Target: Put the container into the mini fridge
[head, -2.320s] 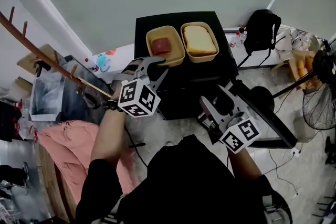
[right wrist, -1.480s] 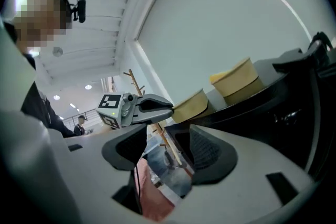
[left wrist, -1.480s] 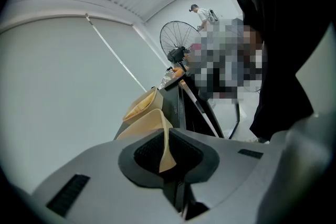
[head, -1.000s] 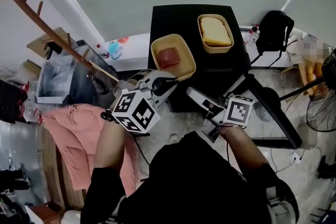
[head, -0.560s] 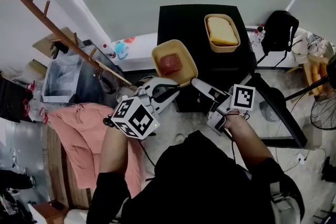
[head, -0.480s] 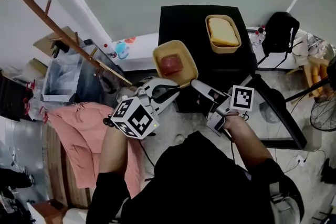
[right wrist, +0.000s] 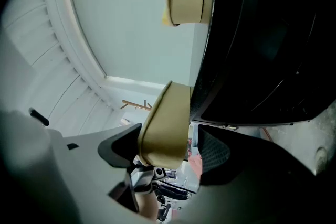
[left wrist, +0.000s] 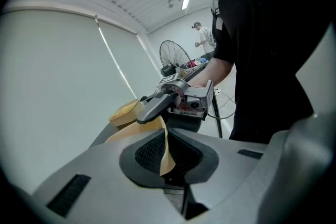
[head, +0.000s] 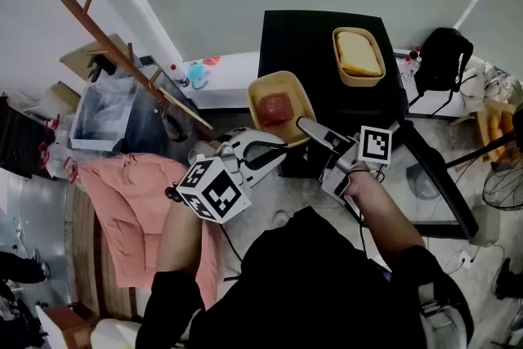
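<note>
Jaws of the left gripper pinch the container wall, nearly closed, while the right gripper stands wide open around its corner, unclamped.

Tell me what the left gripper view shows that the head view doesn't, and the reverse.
Left gripper view only: the left tongs shut on the thin rim of the container, plus a standing fan behind. Head view only: red food inside that container, and a pink cloth at the left. Both: the container, the right tongs at its edge, and a second container on the mini fridge.
</note>
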A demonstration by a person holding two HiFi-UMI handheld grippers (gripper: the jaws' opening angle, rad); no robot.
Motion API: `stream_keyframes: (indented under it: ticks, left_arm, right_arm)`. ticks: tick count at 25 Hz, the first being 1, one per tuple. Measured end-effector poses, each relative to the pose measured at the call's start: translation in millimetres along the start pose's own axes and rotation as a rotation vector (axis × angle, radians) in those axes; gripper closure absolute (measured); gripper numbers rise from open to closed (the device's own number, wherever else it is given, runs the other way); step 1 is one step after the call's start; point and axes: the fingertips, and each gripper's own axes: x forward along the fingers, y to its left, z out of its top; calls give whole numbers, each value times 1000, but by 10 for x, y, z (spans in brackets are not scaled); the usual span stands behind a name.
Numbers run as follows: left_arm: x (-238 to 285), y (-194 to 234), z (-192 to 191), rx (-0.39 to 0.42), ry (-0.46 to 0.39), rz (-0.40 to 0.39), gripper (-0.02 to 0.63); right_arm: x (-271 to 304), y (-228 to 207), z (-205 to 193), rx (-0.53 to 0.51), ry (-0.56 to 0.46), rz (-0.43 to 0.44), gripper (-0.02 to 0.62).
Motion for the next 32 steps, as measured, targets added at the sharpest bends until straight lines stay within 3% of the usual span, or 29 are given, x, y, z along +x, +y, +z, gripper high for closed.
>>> stream_keyframes:
  ticks: [3,5,8,20,32]
  left_arm:
    - [-49,-82,-33,-11,4,-4,572]
    - [-79,-128,-55,-14,7,3,572]
    - [-116,-190,-58,-21,1,29,572]
    - [-235,-601,20,-70,-66,220,551]
    - [73,-922,-174,-220,-91,172,532]
  right_arm:
    - [49,17,-57,1,11,-3,275]
    - [56,28,-106,14,15,4,334]
    - [44,47,-173,45,9,25,353]
    - [-249,31,-561,85,-64,60,368]
    - [-597,-436,-708,139,-143,5,368]
